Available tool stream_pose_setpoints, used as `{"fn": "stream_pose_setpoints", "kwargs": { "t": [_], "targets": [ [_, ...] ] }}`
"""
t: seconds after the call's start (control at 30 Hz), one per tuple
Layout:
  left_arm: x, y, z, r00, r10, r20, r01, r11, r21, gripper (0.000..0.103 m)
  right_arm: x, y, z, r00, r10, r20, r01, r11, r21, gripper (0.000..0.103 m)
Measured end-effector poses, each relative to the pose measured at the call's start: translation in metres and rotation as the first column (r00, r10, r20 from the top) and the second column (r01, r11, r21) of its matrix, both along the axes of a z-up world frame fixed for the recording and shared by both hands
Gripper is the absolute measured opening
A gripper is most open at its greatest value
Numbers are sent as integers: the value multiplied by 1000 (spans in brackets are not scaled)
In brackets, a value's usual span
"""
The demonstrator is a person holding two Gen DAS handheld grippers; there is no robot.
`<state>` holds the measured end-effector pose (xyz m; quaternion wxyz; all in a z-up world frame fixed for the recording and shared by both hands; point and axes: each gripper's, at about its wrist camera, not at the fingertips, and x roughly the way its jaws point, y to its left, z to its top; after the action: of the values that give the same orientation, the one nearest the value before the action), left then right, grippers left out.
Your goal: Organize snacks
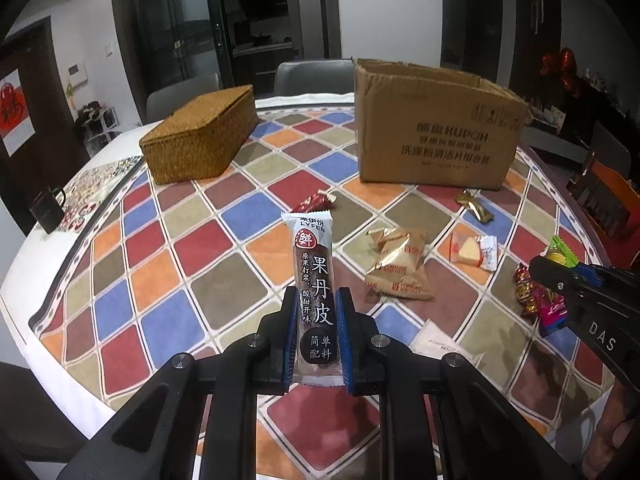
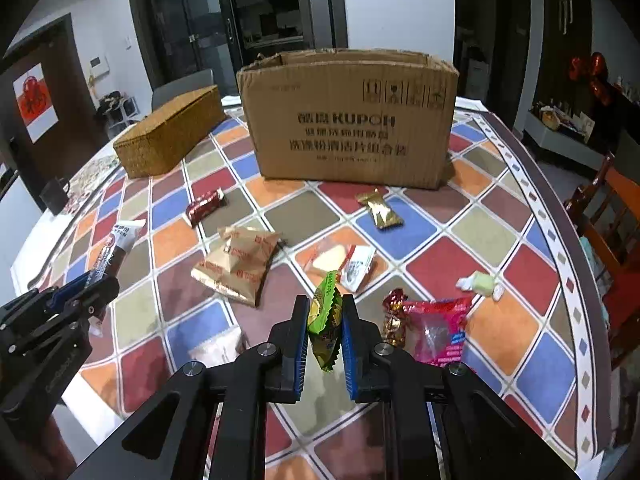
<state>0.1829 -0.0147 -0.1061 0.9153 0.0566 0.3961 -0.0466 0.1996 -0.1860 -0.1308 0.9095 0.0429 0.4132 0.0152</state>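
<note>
1. Your left gripper (image 1: 316,334) hides the lower end of the long brown fruit-leather bar (image 1: 314,276); the bar in turn covers part of the red candy (image 1: 314,203) behind it, centre of the left view.
2. Low in the right view, a white sachet (image 2: 218,346) is blurred and half behind your gripper's finger; its print can't be read.
3. Left gripper: clamped on that bar, which stands upright between the blue pads, clear of the checked tablecloth (image 1: 168,272).
4. Right gripper (image 2: 325,334): clenched on a green serrated-edge snack packet (image 2: 326,320), low centre of its view.
5. Loose on the cloth: tan packets (image 2: 236,266), a gold candy (image 2: 380,210), a cake slice pack (image 2: 348,262), a pink bag (image 2: 438,330), a pale green sweet (image 2: 482,283).
6. The open cardboard box (image 2: 348,120) sits at upper centre, the lidded wicker basket (image 2: 168,138) at upper left; bare cloth lies between them.
7. The table's edge curves down the right side, with a wooden chair (image 2: 612,216) just beyond.
</note>
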Motion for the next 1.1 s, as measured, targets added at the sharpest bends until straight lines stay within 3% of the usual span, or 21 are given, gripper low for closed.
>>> {"fn": "stream_pose_setpoints", "kwargs": {
  "t": [0.53,1.1],
  "targets": [
    [16,-18,40,997,-43,58,44,999,-18,19,15,-15,36,996,-24,86,24,1000,1,17],
    [59,-50,77,987,-101,126,107,993,-40,19,41,-37,77,983,-60,175,63,998,-16,17]
  ]
}}
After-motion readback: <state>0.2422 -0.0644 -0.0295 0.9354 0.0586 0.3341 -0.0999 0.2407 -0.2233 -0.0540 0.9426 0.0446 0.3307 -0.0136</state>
